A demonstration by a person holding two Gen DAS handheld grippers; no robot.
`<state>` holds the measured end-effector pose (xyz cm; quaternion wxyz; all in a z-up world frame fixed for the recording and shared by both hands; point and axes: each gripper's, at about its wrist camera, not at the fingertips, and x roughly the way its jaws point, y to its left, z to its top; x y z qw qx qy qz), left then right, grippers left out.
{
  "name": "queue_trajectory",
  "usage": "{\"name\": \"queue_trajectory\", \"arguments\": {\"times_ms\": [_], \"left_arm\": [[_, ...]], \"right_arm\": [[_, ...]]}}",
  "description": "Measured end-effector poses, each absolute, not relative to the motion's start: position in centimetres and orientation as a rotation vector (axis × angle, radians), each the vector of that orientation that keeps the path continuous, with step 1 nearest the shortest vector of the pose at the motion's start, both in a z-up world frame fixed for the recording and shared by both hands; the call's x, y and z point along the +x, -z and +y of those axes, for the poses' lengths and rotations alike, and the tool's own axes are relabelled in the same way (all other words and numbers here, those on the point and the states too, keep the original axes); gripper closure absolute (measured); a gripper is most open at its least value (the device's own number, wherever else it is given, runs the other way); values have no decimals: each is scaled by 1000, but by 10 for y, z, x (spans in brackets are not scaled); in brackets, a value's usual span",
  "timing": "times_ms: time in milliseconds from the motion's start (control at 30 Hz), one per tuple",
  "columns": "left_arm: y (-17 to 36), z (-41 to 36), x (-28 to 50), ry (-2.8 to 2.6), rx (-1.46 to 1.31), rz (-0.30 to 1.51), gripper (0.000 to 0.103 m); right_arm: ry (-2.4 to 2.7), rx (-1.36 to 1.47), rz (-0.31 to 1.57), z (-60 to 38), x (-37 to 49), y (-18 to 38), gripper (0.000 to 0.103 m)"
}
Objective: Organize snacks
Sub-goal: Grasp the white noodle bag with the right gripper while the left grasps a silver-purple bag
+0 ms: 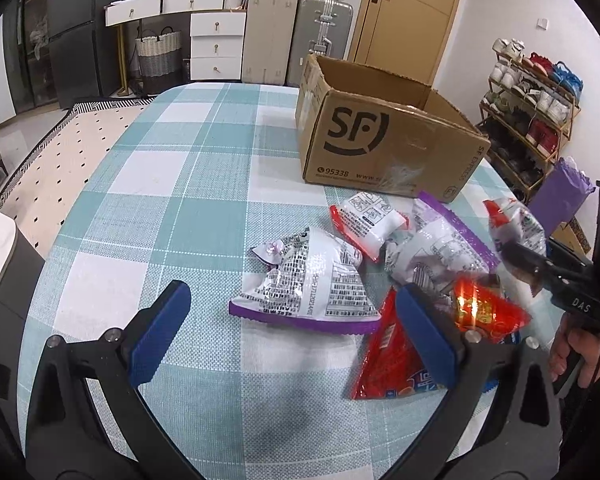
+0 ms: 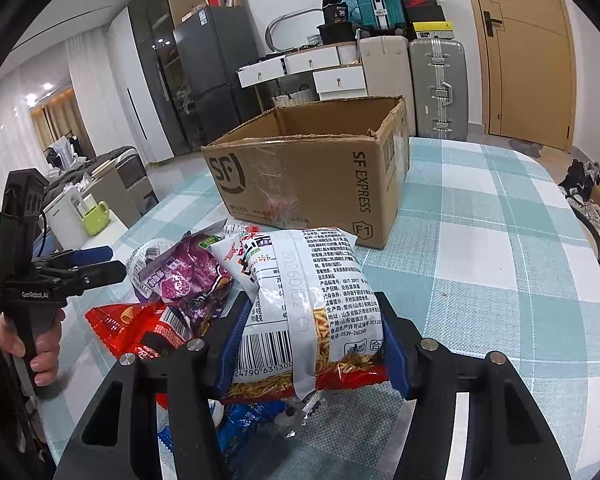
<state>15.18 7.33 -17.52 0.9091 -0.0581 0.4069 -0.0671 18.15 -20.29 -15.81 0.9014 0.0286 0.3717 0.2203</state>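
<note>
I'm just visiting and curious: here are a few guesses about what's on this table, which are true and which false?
1. The right gripper has its fingers pressed on a noodle snack packet. True.
2. The cardboard box is closed with a lid. False: its top is open.
3. The left gripper is holding a purple-edged packet. False: its fingers stand apart with nothing between them; the packet lies on the cloth beyond.
4. The checked tablecloth is teal and white. True.
5. All the snacks are already in the box. False: several packets, among them a red packet, lie on the table in front of it.
</note>
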Motion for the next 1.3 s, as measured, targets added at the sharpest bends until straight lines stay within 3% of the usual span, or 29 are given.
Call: {"name": "queue_trajectory", "arguments": {"times_ms": [367, 767, 900, 1000, 1100, 1133, 1300], "left_arm": [[175, 62, 185, 201, -9, 930, 1], [204, 67, 226, 237, -94, 1085, 2], [209, 68, 228, 258, -117, 1107, 14], [209, 69, 226, 281, -129, 1102, 36], [207, 73, 222, 286, -153, 1096, 44], [205, 74, 220, 284, -157, 1089, 52], [196, 83, 212, 249, -187, 1067, 55]], "right_arm": [[-462, 110, 746, -213, 179, 155, 44], [-462, 147, 749, -220, 180, 154, 44], [-467, 139, 746, -217, 179, 153, 44], [-466, 144, 748, -217, 179, 154, 44], [-464, 149, 748, -217, 178, 153, 44], [-463, 150, 748, -217, 178, 153, 44], [-458, 136, 753, -217, 178, 154, 44]]}}
